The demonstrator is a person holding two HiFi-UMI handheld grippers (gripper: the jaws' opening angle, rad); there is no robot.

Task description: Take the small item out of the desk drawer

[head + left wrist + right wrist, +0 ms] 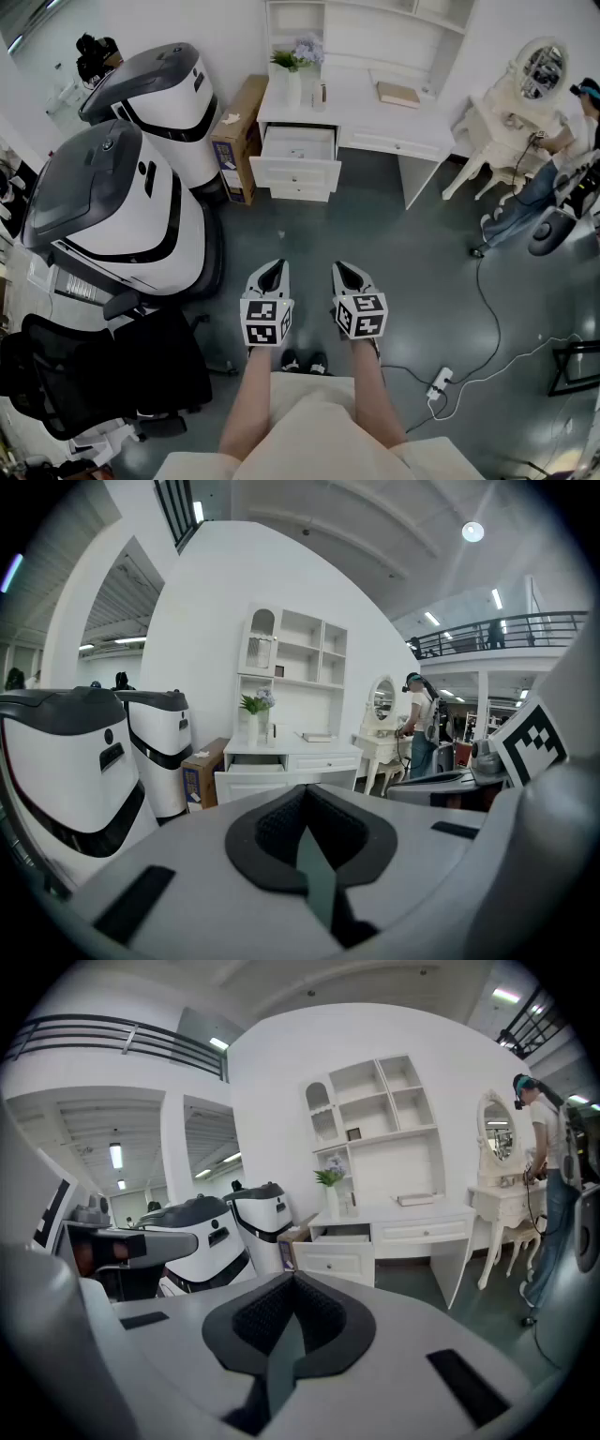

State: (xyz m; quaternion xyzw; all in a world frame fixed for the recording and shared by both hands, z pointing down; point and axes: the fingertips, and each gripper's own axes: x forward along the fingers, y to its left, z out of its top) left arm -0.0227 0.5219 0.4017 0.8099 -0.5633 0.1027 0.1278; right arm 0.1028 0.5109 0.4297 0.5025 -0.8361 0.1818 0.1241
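The cardboard box (239, 141) beside the white desk (375, 122) carries print too small to read. The cubes on my grippers bear only black-and-white square markers. The desk's top left drawer (295, 173) stands pulled out. Its inside looks pale, and from here I cannot make out the small item in it. On the desk top sit a potted plant (291, 64) and a flat book (398, 94). My left gripper (272, 274) and right gripper (349, 274) are held side by side over the dark floor, well apart from the desk. Both have their jaws pressed together on nothing.
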